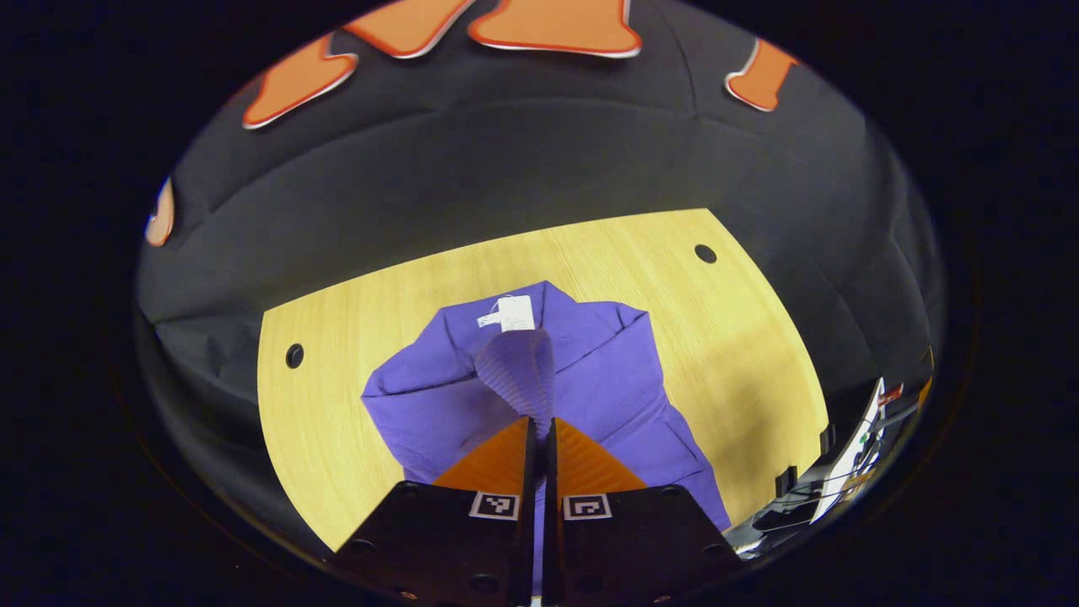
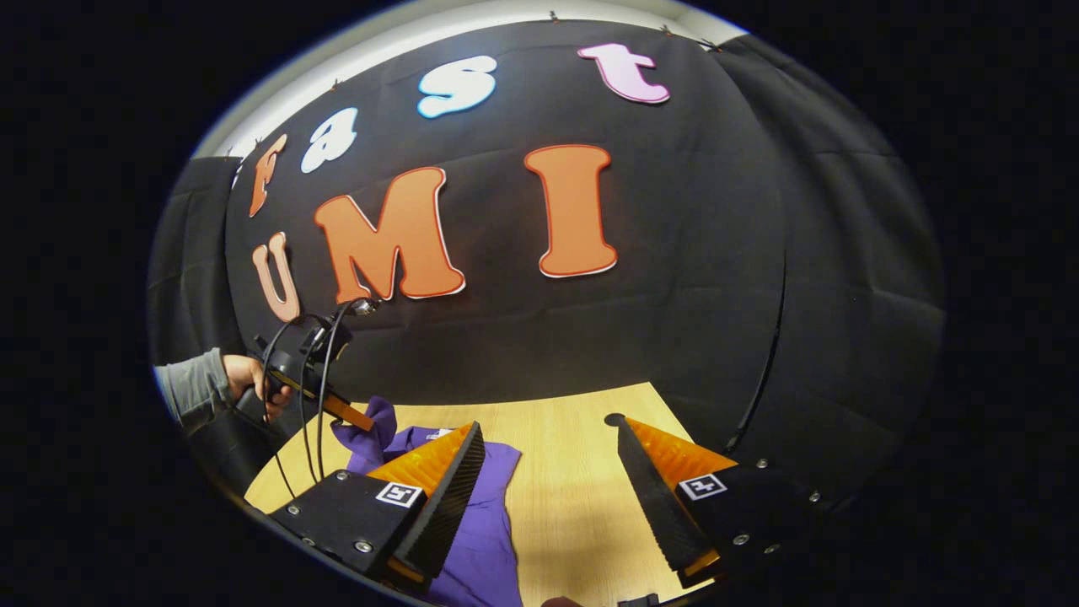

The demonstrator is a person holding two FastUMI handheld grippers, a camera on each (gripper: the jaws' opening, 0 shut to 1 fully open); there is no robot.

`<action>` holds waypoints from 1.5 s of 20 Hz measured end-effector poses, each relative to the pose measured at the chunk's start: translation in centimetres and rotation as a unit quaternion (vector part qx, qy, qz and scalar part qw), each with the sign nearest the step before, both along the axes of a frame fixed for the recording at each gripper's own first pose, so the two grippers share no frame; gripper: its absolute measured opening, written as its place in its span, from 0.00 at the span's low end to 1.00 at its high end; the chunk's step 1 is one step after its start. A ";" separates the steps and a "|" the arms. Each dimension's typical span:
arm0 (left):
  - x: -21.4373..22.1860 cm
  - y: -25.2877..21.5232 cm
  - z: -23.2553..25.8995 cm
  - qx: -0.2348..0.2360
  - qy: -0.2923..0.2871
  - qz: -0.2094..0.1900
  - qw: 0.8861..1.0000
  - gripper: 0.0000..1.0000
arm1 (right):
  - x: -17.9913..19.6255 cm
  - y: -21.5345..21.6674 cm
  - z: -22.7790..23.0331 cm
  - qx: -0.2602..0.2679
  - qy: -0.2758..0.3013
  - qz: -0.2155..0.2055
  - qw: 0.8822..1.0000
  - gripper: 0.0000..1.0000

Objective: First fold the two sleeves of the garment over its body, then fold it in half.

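A purple garment (image 1: 607,379) lies on the pale wooden table (image 1: 742,337), its white neck label (image 1: 510,314) at the far end. My left gripper (image 1: 541,421) is shut on a ribbed purple sleeve cuff (image 1: 518,371), holding it up over the garment's body. In the right gripper view, the same left gripper (image 2: 358,419) hangs at the far left in a person's hand (image 2: 253,379), with the purple sleeve (image 2: 377,426) drooping from its tip. My right gripper (image 2: 545,423) is open above the table (image 2: 573,506), nothing between its fingers, with the garment (image 2: 485,539) under its left finger.
The table has a small round hole near its far right corner (image 1: 705,253) and another at its left edge (image 1: 294,355). Black cloth walls surround the table. Dark gear with cables (image 1: 843,472) sits past the table's right edge.
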State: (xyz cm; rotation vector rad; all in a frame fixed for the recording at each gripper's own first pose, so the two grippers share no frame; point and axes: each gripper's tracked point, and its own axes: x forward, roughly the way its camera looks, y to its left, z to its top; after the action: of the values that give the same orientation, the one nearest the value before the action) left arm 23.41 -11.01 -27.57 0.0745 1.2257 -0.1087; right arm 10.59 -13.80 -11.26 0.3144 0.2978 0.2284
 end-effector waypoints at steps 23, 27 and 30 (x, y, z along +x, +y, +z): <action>1.4 -8.0 10.7 -0.033 -0.274 -0.040 0.960 0.79 | 0.4 0.2 -0.9 -0.015 0.001 0.026 1.000 0.95; -2.5 -4.2 18.7 -0.028 -0.370 0.013 0.928 0.79 | 0.8 1.8 1.0 -0.035 -0.037 0.030 0.998 0.95; -5.5 -1.1 22.0 -0.014 -0.427 0.047 0.903 0.92 | 0.9 2.8 3.2 -0.042 -0.075 0.029 0.996 0.95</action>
State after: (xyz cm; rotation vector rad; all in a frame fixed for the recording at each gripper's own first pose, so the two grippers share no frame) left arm 17.90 -12.15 -5.61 0.0301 0.3451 -0.0015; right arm 11.48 -11.03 -8.11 0.2039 0.1675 0.2951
